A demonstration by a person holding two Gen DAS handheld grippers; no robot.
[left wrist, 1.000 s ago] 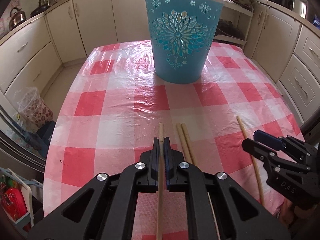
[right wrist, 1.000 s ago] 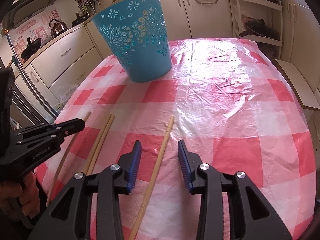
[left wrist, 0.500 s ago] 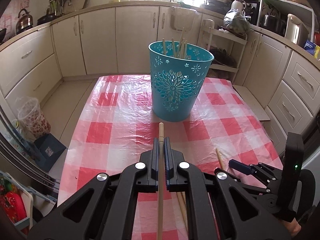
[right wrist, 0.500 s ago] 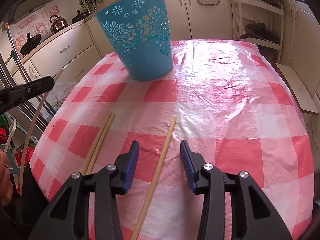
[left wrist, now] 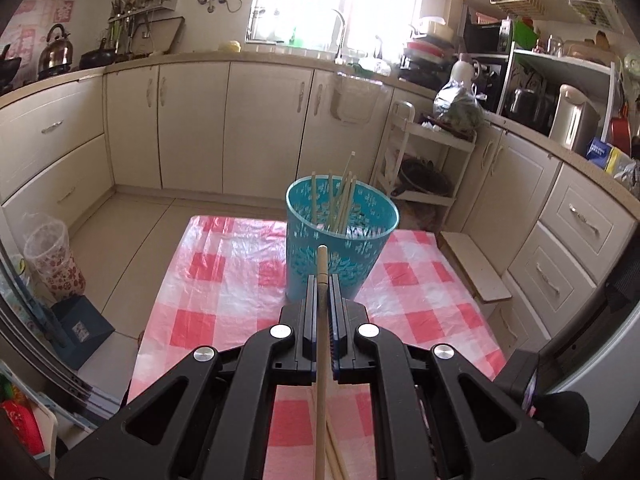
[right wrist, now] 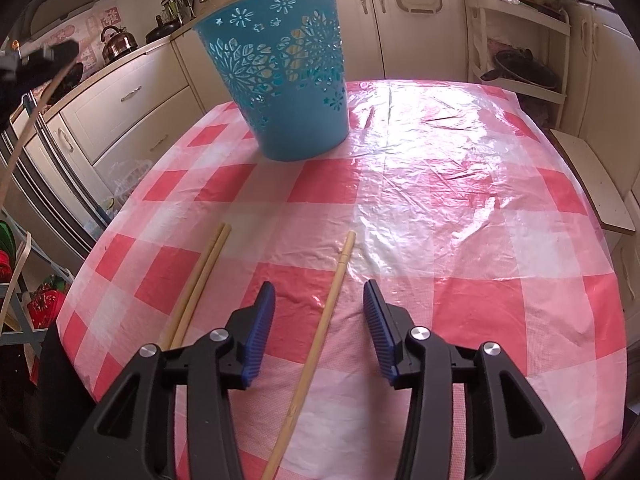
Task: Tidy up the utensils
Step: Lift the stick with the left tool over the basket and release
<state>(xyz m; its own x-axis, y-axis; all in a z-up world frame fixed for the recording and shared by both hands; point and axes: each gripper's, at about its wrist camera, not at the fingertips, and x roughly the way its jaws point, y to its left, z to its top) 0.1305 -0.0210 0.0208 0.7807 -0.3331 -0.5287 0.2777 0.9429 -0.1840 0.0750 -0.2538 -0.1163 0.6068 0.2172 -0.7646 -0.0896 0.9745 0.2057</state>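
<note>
Left gripper (left wrist: 321, 280): its jaws are pressing tight on one wooden chopstick (left wrist: 321, 344), whose tip is sticking out past the fingertips toward the blue basket (left wrist: 340, 256).
Right gripper (right wrist: 319, 300): it is hovering over the table with its jaws standing apart; they have just been opening wider, and a single chopstick (right wrist: 320, 332) is lying between the blue pads (right wrist: 262, 332) without either pad pressing on it.
Chopsticks on the table: three are lying on the checked cloth in the right wrist view, namely the single one under the right gripper and a pair (right wrist: 198, 284) lying side by side, touching, just to its left.
Chopsticks in the basket: several are standing tilted inside it (left wrist: 340, 204); the exact count is hard to tell.
Basket: it is standing upright at the far end of the table, well apart from the loose chopsticks.
Table (right wrist: 460, 216): a red-and-white checked plastic cloth is covering it, and nothing is lying between the grippers and the basket.
Surroundings: cream kitchen cabinets (left wrist: 192, 128) are running around the room, and a kettle (left wrist: 56, 50) is sitting on the counter.
</note>
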